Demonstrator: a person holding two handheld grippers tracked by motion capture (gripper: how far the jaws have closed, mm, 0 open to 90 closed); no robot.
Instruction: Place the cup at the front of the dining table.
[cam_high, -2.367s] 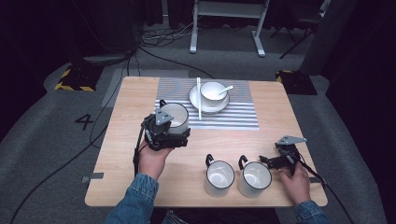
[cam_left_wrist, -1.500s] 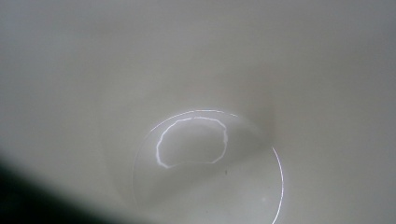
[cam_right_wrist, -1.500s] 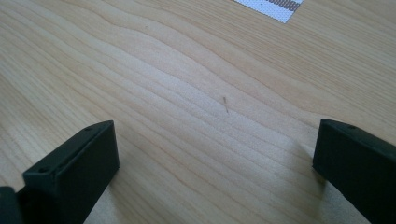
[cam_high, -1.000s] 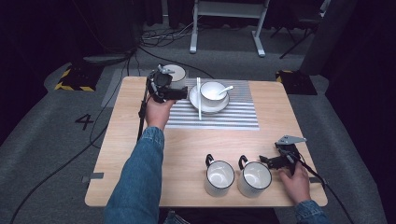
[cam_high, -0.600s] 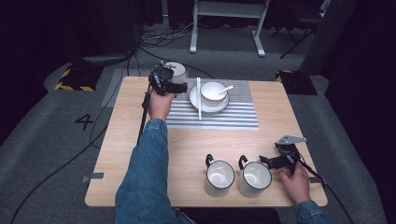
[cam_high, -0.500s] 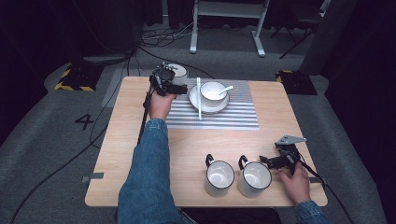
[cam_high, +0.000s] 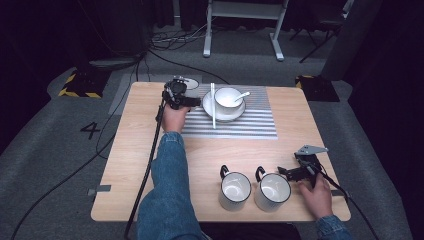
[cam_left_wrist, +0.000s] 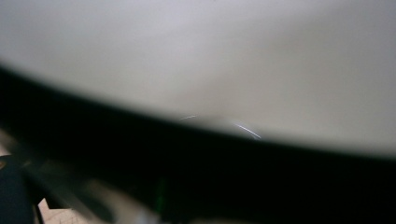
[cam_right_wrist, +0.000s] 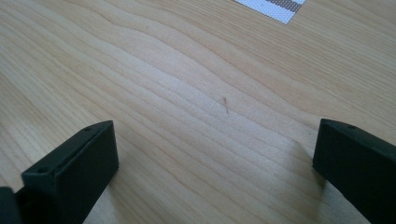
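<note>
Bowl (cam_high: 186, 83) held in your left gripper (cam_high: 181, 95) at far left corner of table (cam_high: 140, 150), just beside striped mat (cam_high: 250, 125); left gripper view shows blurred white surface (cam_left_wrist: 210, 56) close up. Your right gripper (cam_high: 292, 172) rests near right mug (cam_high: 272, 191), jaws spread wide over bare wood. Second mug (cam_high: 235, 190) sits just beside it.

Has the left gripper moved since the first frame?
Yes. The left gripper, holding a small white dish, went from mid-table to the far edge, left of the plate on the striped mat.
</note>
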